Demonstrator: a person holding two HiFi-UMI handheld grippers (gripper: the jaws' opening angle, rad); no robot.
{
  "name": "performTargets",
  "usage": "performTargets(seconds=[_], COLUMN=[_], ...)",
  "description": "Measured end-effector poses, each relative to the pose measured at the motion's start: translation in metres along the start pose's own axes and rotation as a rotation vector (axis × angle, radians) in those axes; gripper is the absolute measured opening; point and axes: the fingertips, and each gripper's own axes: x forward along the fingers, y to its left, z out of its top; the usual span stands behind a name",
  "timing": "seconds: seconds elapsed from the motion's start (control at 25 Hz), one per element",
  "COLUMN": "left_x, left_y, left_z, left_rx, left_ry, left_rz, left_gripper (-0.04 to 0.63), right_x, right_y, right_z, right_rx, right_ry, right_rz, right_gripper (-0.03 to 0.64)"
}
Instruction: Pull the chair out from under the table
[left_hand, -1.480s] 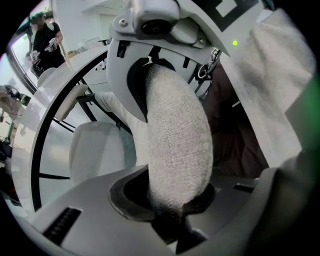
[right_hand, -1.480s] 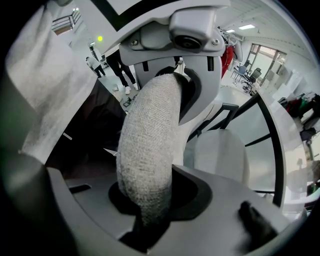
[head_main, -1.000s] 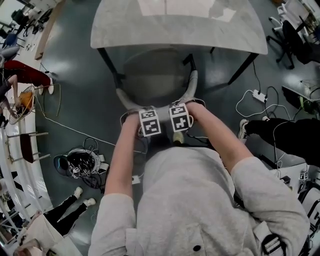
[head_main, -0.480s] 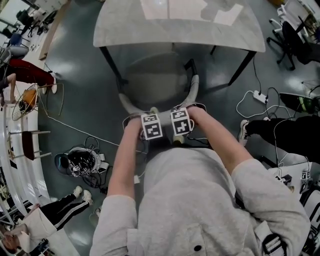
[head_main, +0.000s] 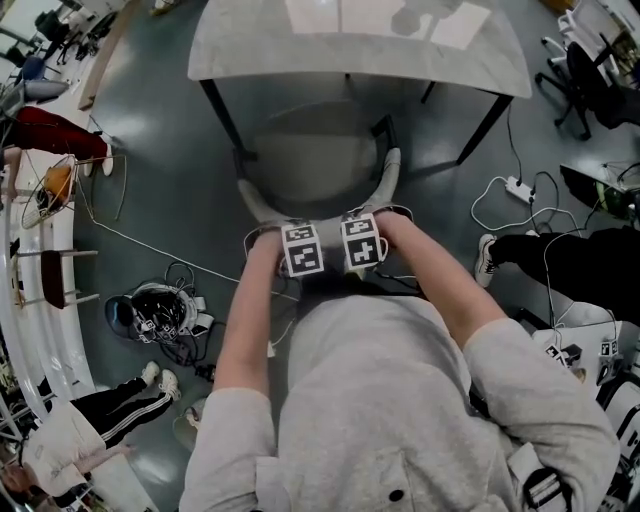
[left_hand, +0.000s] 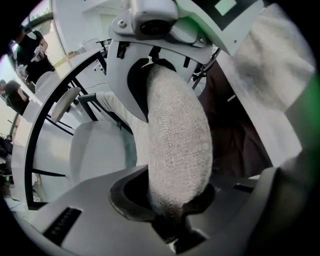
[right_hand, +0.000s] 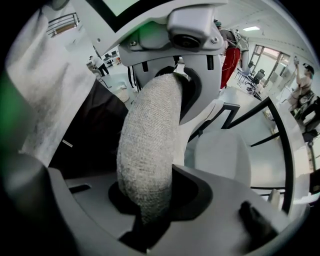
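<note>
A grey fabric chair (head_main: 305, 165) stands half under the white table (head_main: 360, 50), its curved backrest (head_main: 388, 178) toward me. My left gripper (head_main: 300, 235) and right gripper (head_main: 360, 230) sit side by side on the backrest's top rim, pointing steeply down, and their marker cubes hide the jaws in the head view. In the left gripper view the padded backrest (left_hand: 175, 145) fills the gap between the jaws, with the seat (left_hand: 95, 150) beyond. The right gripper view shows the same backrest (right_hand: 147, 155) clamped, and the seat (right_hand: 220, 155) to its right.
Black table legs (head_main: 222, 115) flank the chair. Cables and a power strip (head_main: 518, 187) lie on the floor at right, near a person's dark legs (head_main: 560, 262). A helmet with tangled wires (head_main: 155, 318) lies at left. An office chair (head_main: 585, 75) stands at the far right.
Both grippers and the chair have slid a little toward me, away from the table. More of the seat shows in front of the table's edge. The grips look unchanged.
</note>
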Motion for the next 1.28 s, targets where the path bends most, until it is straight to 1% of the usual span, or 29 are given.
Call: performTargets(seconds=[0.12, 0.28, 0.44, 0.72, 0.8, 0.96, 1.16, 1.28], left_x=[0.001, 0.001, 0.002, 0.005, 0.006, 0.007, 0.008, 0.009], left_y=[-0.006, -0.011, -0.012, -0.015, -0.020, -0.037, -0.055, -0.070], left_z=[-0.001, 0.000, -0.001, 0.000, -0.001, -0.001, -0.001, 0.002], left_rx=[0.003, 0.006, 0.002, 0.007, 0.008, 0.007, 0.012, 0.017], left_ry=[-0.001, -0.002, 0.000, -0.002, 0.000, -0.003, -0.001, -0.001], left_rz=[-0.005, -0.006, 0.001, 0.013, 0.017, -0.002, -0.003, -0.010], left_gripper=[0.110, 0.110, 0.110, 0.109, 0.109, 0.107, 0.107, 0.107], right_x=[-0.001, 0.001, 0.005, 0.005, 0.007, 0.009, 0.010, 0.011], right_y=[0.007, 0.011, 0.011, 0.016, 0.020, 0.037, 0.053, 0.069], right_z=[0.002, 0.003, 0.005, 0.002, 0.004, 0.007, 0.013, 0.013], right_rx=[0.008, 0.009, 0.011, 0.016, 0.023, 0.018, 0.037, 0.028], right_ry=[0.011, 0.001, -0.008, 0.011, 0.007, 0.009, 0.004, 0.015], right_rz=[0.008, -0.002, -0.008, -0.007, -0.012, 0.005, -0.006, 0.003], right_gripper=[0.091, 0.091, 0.091, 0.091, 0.091, 0.091, 0.091, 0.091])
